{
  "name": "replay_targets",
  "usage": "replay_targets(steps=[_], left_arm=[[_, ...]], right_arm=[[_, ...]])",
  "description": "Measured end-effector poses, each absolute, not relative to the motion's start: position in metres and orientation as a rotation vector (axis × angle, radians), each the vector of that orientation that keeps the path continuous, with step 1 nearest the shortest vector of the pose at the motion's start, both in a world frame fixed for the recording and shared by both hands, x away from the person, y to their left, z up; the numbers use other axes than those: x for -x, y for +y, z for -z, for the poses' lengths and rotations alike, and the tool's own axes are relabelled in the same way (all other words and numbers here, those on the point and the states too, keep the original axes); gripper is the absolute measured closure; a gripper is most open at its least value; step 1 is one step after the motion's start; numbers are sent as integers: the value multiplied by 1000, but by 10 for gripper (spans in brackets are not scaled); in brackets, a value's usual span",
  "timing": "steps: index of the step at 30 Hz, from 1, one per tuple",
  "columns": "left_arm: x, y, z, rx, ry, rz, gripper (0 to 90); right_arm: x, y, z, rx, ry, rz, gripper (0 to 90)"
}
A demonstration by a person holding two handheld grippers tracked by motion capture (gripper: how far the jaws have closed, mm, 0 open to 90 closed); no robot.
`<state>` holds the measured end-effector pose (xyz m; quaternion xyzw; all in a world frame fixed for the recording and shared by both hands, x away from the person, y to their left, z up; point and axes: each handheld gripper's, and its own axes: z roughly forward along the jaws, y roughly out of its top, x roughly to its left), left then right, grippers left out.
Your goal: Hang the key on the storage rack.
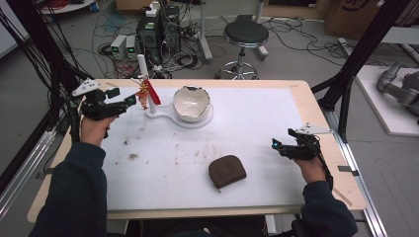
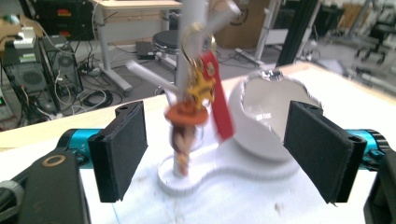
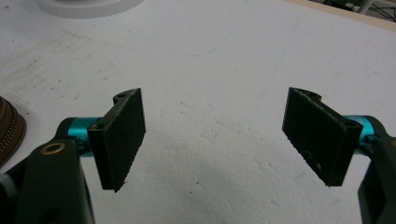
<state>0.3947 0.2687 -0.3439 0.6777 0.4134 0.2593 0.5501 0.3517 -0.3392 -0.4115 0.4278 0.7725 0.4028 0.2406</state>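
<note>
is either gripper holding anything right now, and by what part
Nothing is held. The left gripper stands open before the keychain hanging on the white stand; the right gripper is open over bare table.

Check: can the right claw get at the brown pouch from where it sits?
Probably yes. The right claw is open with nothing between its jaws, and only bare white mat lies between it and the pouch. The left claw is far off by the stand.

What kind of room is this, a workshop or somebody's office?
Most likely a robotics lab: computer towers and tangled cables sit on the floor behind the table, with a black stool nearby.
</note>
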Motion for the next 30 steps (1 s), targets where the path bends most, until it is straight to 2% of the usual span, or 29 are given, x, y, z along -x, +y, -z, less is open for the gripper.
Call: replay_targets(steps=[7, 13, 20, 30], left_arm=[[-370, 258, 376, -1657, 886, -633, 219], [-357, 250, 402, -1642, 935, -598, 214], [-351, 259, 408, -1596, 958, -586, 214], [-354, 255, 413, -1638, 958, -575, 225]], right_arm=[[-352, -338, 412, -1176, 2111, -1095, 216], [-352, -339, 412, -1185, 2106, -1098, 216], [-354, -336, 413, -1196, 2100, -1088, 216], [-352, -337, 413, -1206, 2101, -1088, 216]])
